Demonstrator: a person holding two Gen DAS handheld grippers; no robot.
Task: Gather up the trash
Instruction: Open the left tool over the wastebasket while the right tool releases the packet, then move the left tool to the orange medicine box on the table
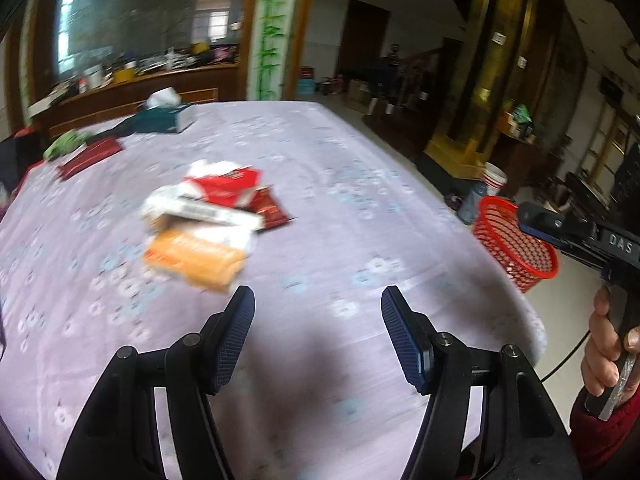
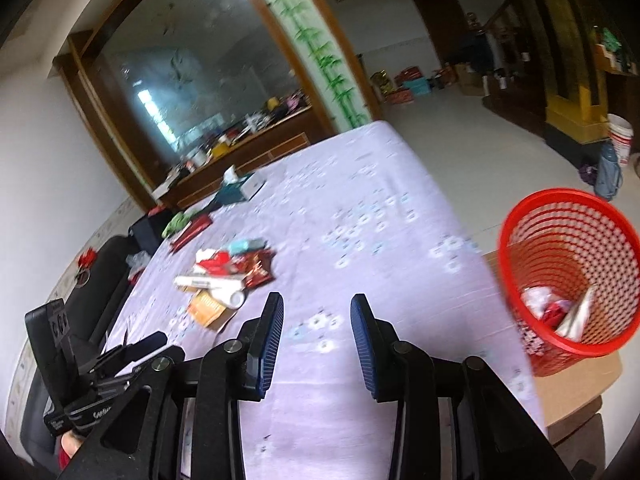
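2 empty grippers above a lilac tablecloth, a trash pile ahead, a red basket off the right edge.

The left gripper hangs over the tablecloth with jaws spread wide and nothing between them; the right gripper is likewise parted and empty. Just beyond the left fingertips lies the trash pile: an orange box, white cartons, red wrappers, all blurred. The red mesh basket stands beside the table's right edge on a cardboard box, with crumpled trash already inside. A teal tissue box sits at the far end.
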